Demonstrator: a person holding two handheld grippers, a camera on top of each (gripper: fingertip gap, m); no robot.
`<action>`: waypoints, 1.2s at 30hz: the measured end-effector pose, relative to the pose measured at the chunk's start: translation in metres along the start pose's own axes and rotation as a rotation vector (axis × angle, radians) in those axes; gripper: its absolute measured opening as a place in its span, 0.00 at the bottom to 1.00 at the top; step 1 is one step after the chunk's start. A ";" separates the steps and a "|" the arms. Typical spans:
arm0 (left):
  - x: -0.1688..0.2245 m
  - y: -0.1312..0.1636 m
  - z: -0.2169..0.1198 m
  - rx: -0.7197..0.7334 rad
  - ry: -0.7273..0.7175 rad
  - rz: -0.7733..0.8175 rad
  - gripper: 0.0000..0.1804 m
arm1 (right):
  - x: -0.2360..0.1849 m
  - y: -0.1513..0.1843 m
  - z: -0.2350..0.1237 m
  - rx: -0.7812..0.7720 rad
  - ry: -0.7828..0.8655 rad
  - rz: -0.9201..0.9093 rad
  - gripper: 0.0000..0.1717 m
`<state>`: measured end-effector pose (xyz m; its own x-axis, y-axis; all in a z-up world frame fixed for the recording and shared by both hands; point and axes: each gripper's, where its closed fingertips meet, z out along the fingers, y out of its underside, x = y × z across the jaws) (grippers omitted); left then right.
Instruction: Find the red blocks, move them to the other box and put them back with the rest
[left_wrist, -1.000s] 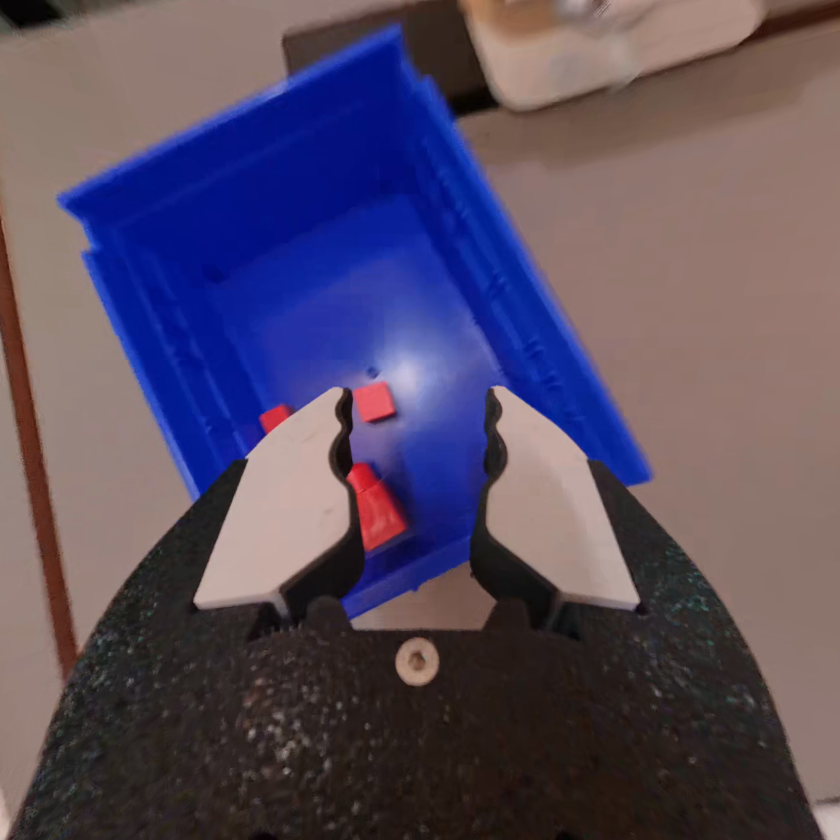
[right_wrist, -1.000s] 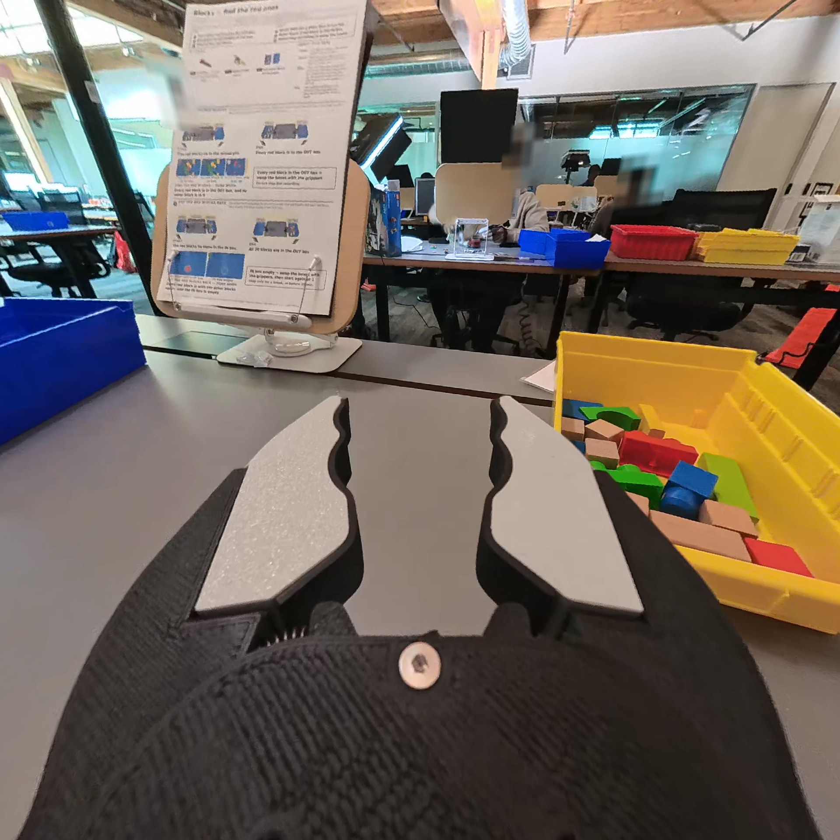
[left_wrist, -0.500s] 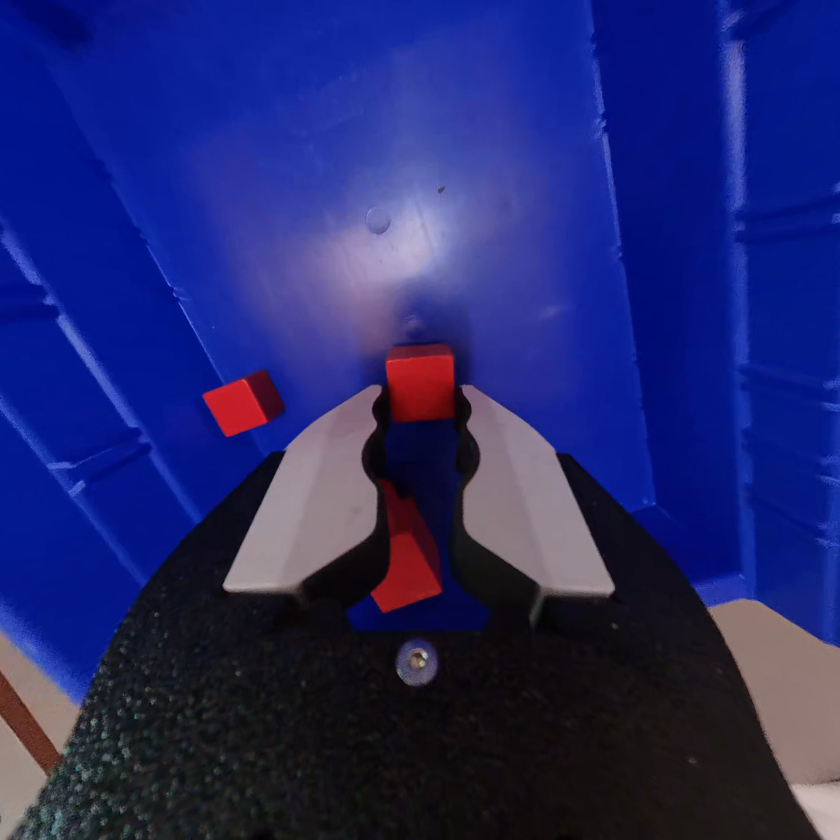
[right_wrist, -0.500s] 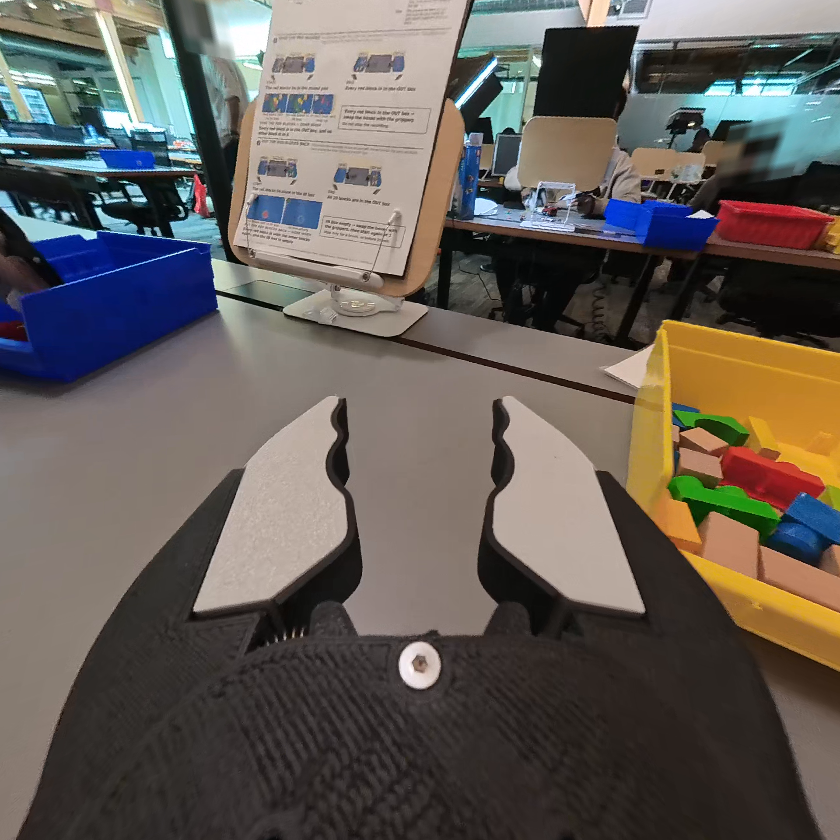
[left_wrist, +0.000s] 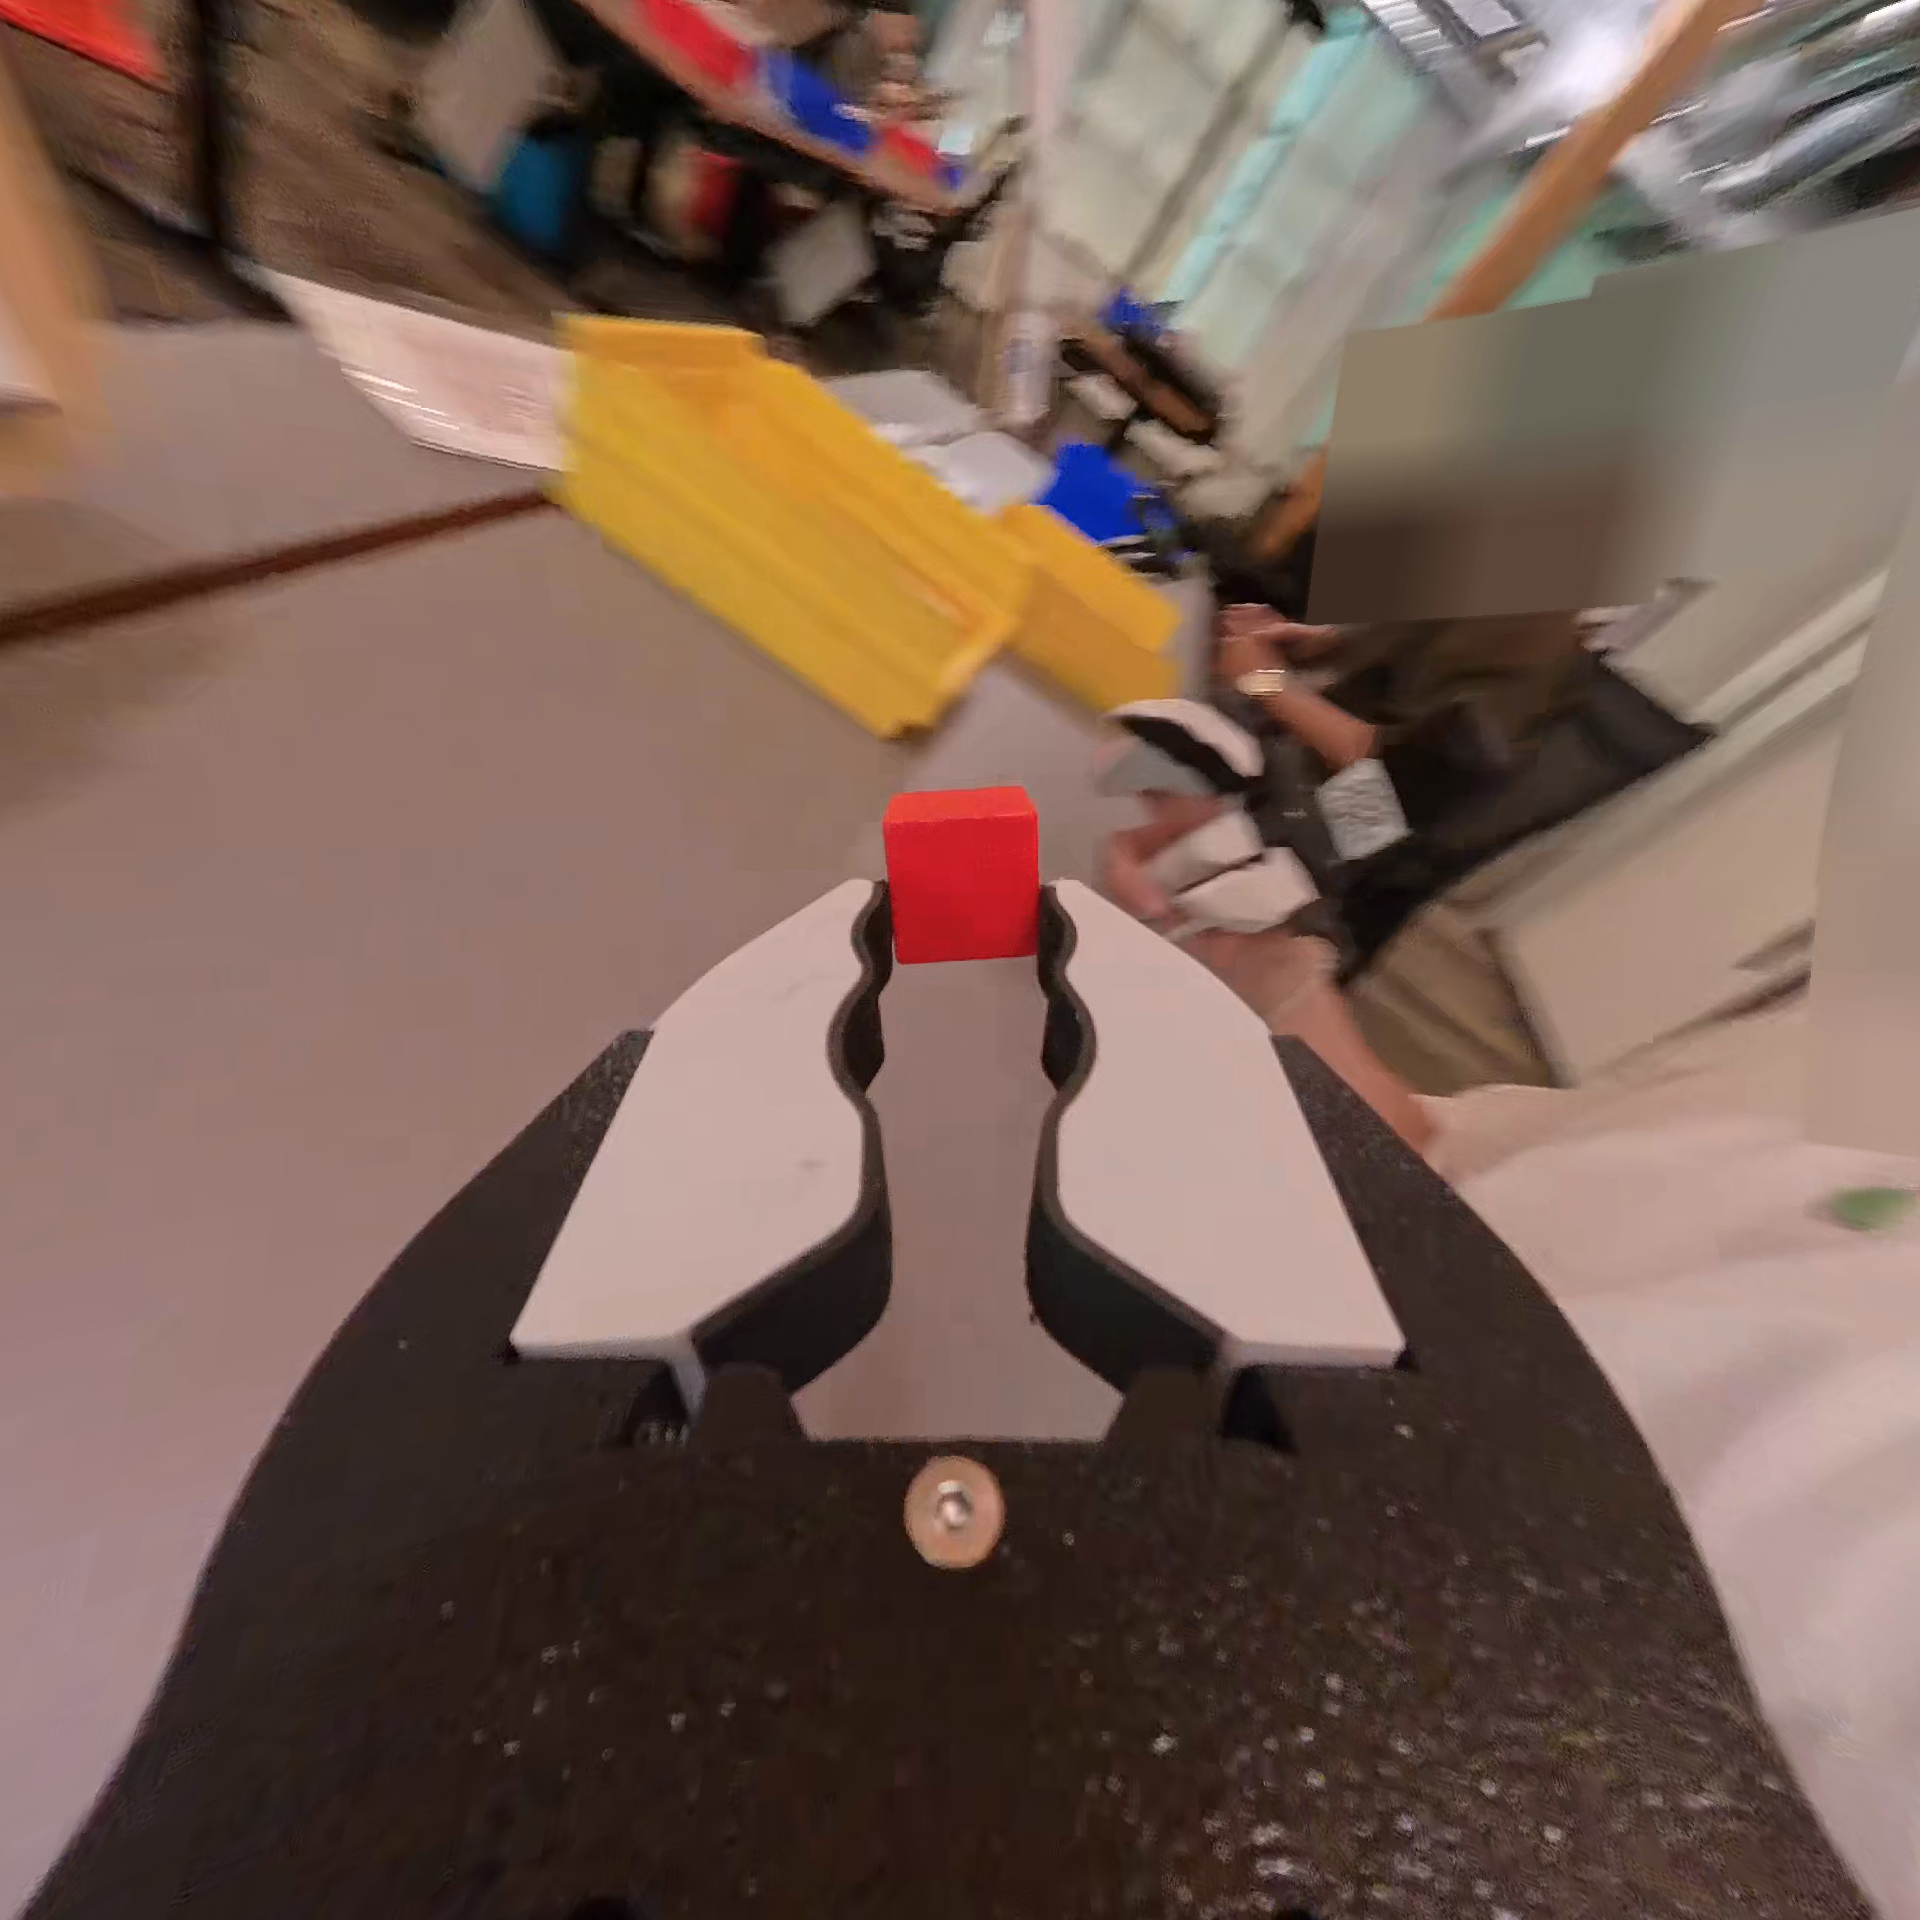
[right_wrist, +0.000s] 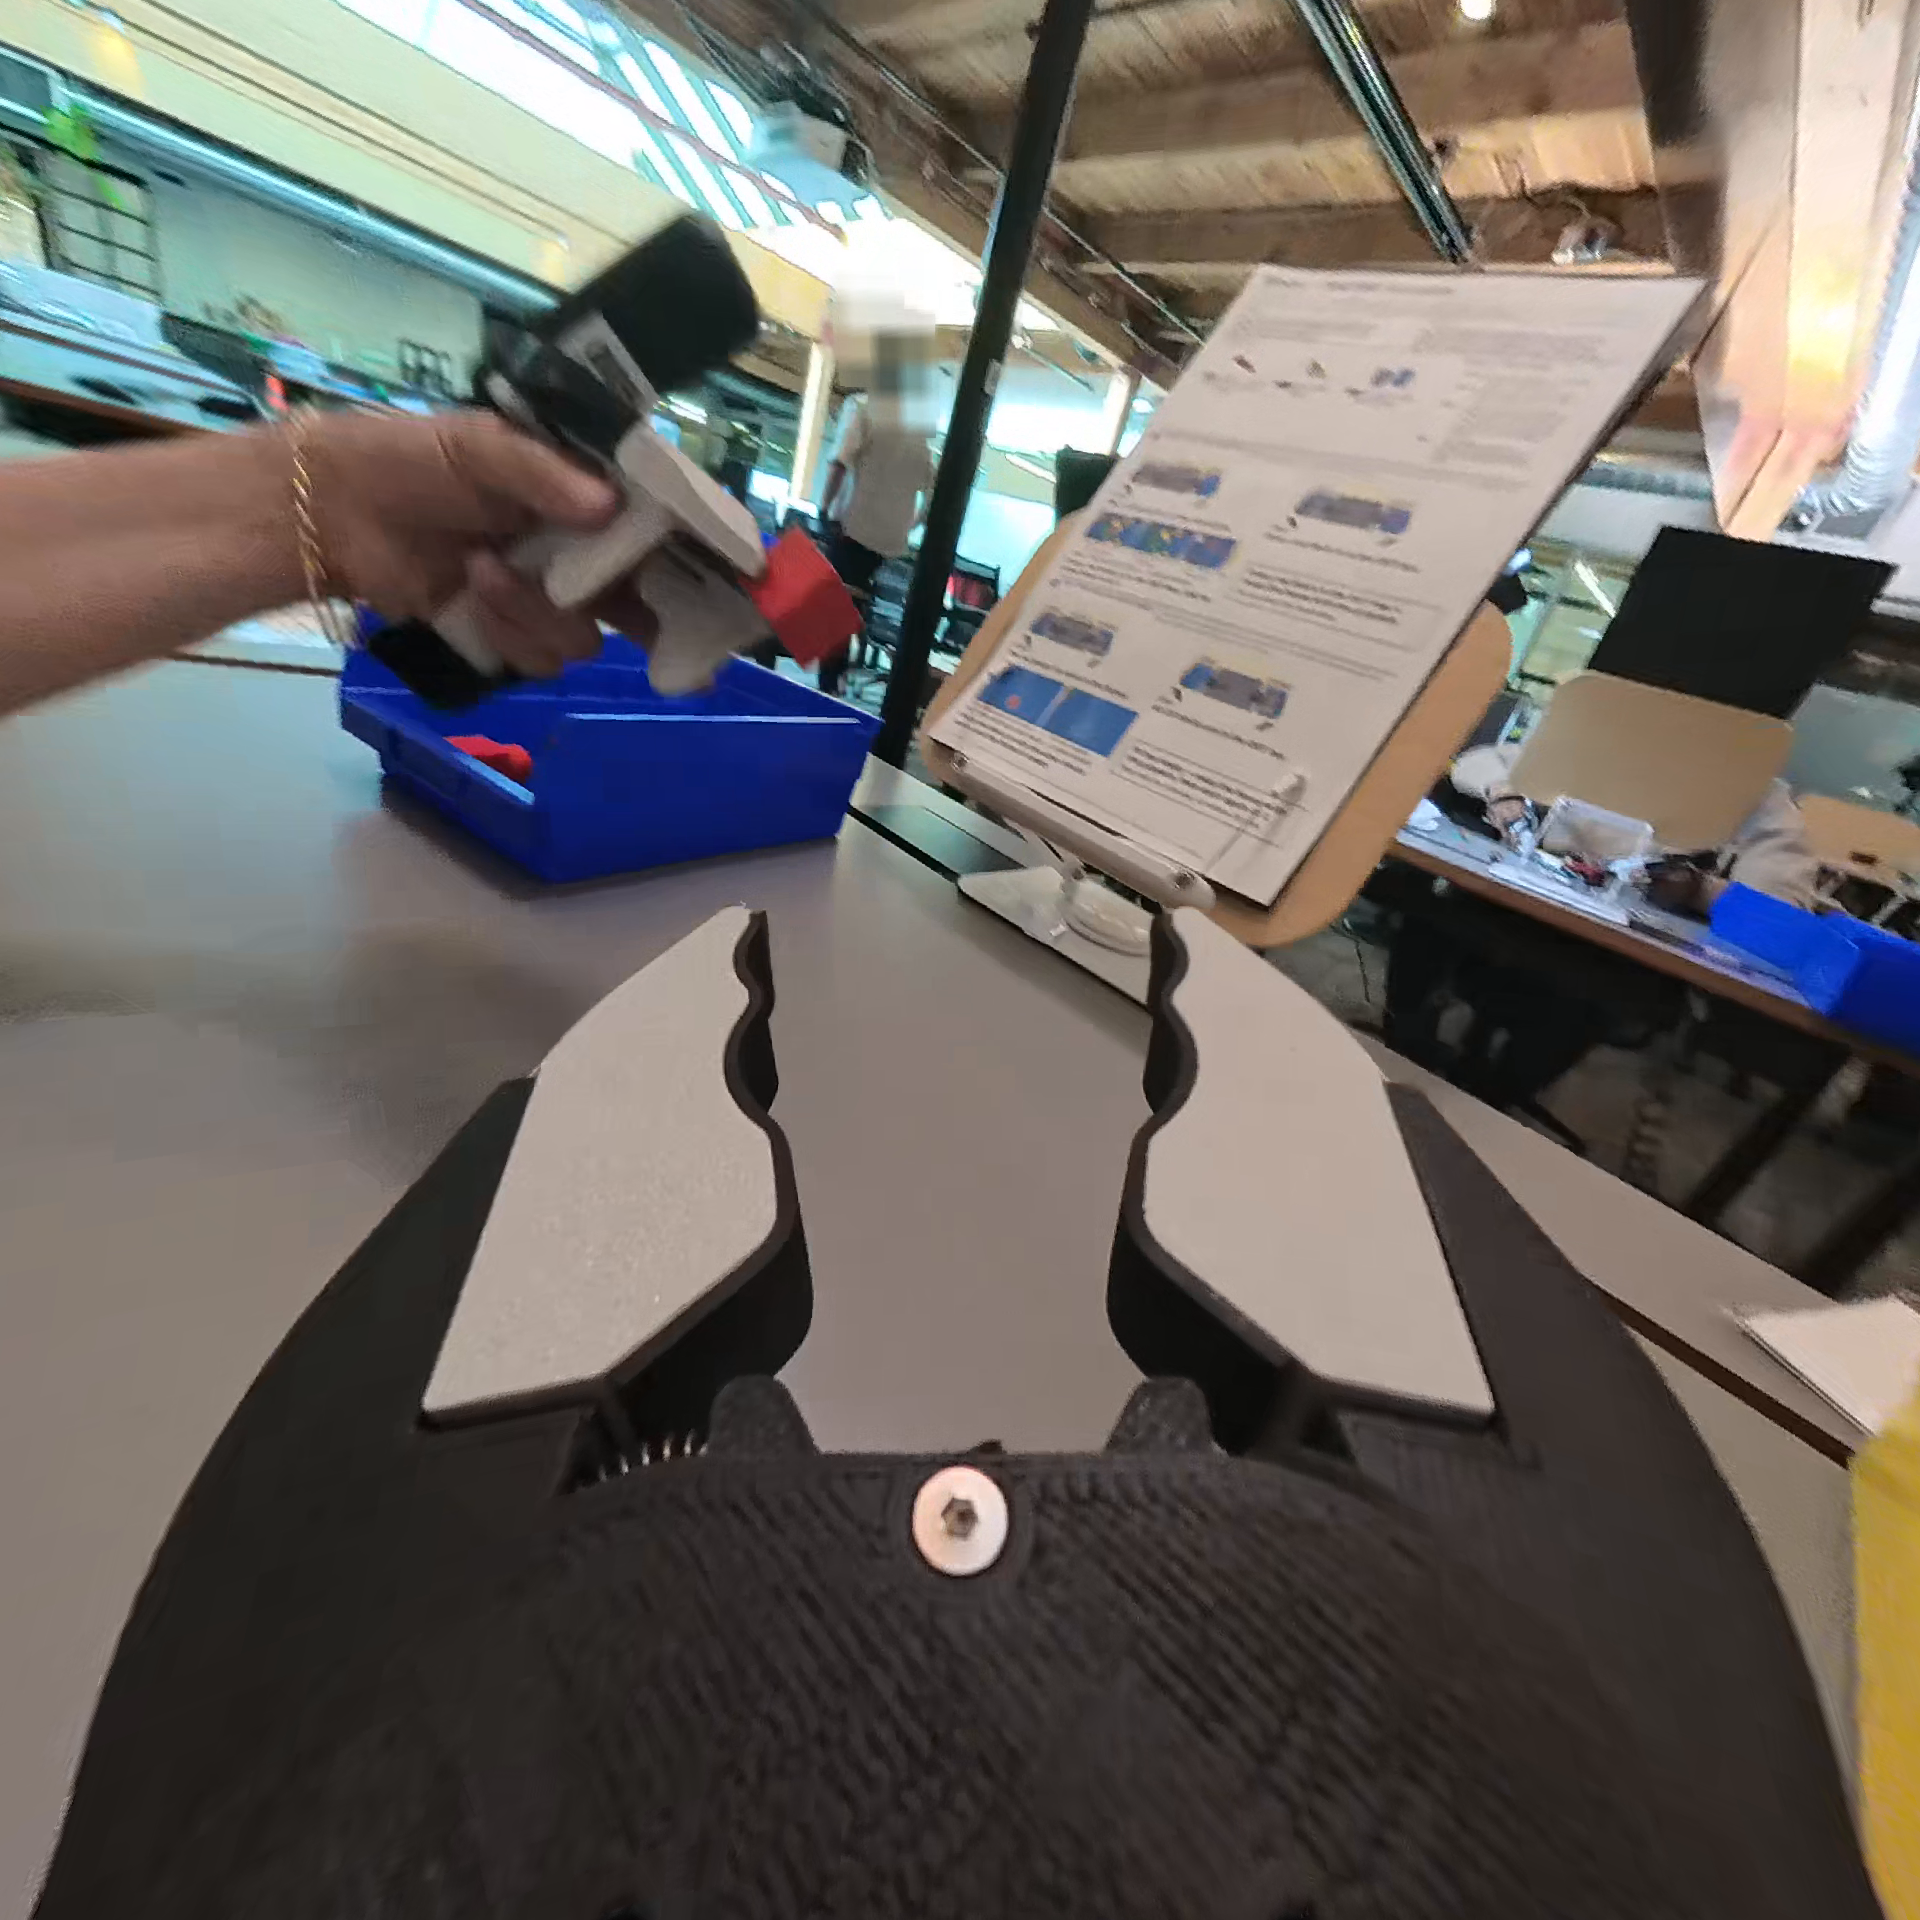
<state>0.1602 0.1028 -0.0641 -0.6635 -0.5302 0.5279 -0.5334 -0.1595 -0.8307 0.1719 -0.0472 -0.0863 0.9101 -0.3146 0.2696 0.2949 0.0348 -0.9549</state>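
My left gripper (left_wrist: 964, 909) is shut on a red cube (left_wrist: 962, 878), pinched at the fingertips and held in the air above the grey table (left_wrist: 364, 831). The yellow box (left_wrist: 790, 530) lies ahead of it, blurred. In the right wrist view the left gripper (right_wrist: 753, 597) shows above the blue box (right_wrist: 644, 774) with the red cube (right_wrist: 805, 597) in its tips. Another red block (right_wrist: 494, 753) lies in the blue box. My right gripper (right_wrist: 961, 971) is open and empty above the table.
An instruction sheet on a wooden stand (right_wrist: 1278, 623) stands behind the table's middle. A corner of the yellow box (right_wrist: 1886, 1662) shows at the right edge of the right wrist view. A person (left_wrist: 1403, 748) sits beyond the table, and other desks with bins stand behind.
My left gripper closed on the red cube inside the blue box, lifted it out and swung toward the yellow box. My right gripper turned left, away from the yellow box, and opened slightly wider.
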 end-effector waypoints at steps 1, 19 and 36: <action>0.010 0.009 0.021 -0.003 0.079 -0.039 0.15 | -0.003 -0.003 0.002 0.023 -0.007 0.005 0.40; 0.065 0.069 0.120 -0.177 0.502 -0.328 0.14 | -0.032 0.008 0.000 0.048 -0.140 -0.135 0.23; -0.039 0.056 0.077 -0.012 -0.302 0.165 0.25 | 0.152 0.061 -0.106 -0.366 0.580 0.209 0.16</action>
<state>0.1963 0.0498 -0.1450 -0.5571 -0.7707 0.3094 -0.4393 -0.0428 -0.8973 0.2972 -0.1930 -0.1164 0.6059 -0.7930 0.0640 -0.0778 -0.1390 -0.9872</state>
